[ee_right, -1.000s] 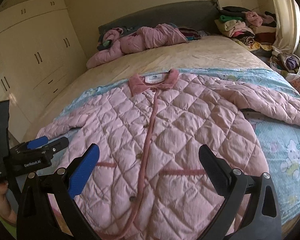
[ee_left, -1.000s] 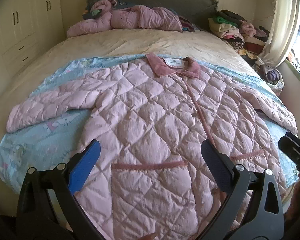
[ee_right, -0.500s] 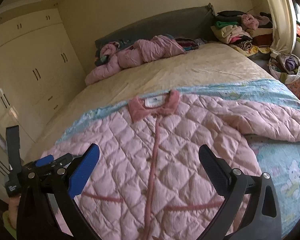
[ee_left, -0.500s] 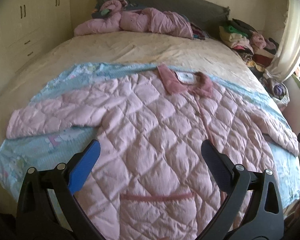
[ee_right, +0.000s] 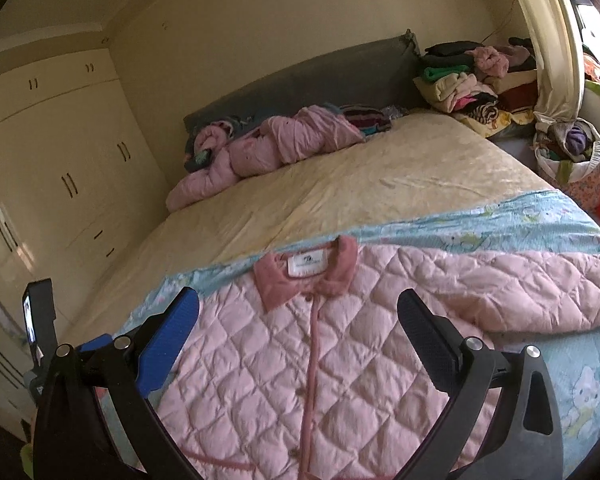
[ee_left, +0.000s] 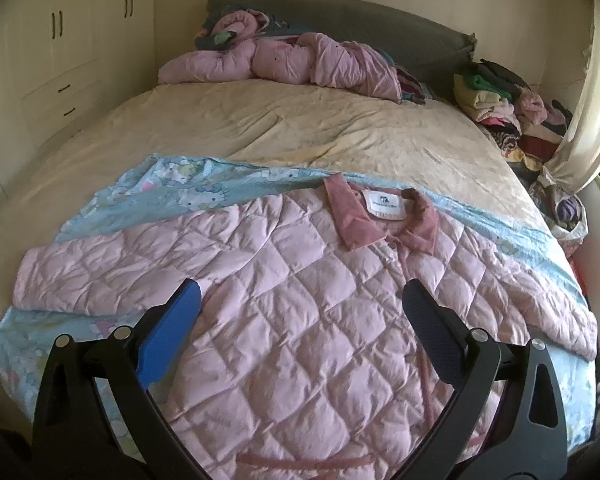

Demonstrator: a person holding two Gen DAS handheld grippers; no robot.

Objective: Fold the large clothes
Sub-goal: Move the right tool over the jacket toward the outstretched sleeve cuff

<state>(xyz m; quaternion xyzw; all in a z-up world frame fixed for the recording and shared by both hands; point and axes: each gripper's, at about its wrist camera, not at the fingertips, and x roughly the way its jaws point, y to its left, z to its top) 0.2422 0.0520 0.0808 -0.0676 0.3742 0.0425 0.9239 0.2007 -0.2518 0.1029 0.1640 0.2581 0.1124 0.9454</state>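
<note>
The jacket (ee_left: 300, 304) lies spread face-up on the blue sheet (ee_left: 172, 192) at the near end of the bed (ee_left: 300, 128), buttoned down the front, collar (ee_left: 380, 216) pointing toward the headboard, both sleeves out to the sides. Left tongs (ee_left: 300, 308) hang over the chest with their fingers wide apart and nothing between them; right tongs (ee_right: 298, 312) do likewise just below the collar, also spread and empty. The quilted padding looks soft and puffy, probably light for its bulk, and it should flop and spring back rather than hold a sharp crease. The shell seems smooth, so a shallow pinch may slip; a deep bite through a thick layer looks safer. The left sleeve (ee_left: 100, 276) ends in a cuff near the bed's edge, the right sleeve (ee_right: 520, 284) stretches away opposite — cuffs or shoulder seams look like the sensible places to take hold for folding the sleeves in.
</note>
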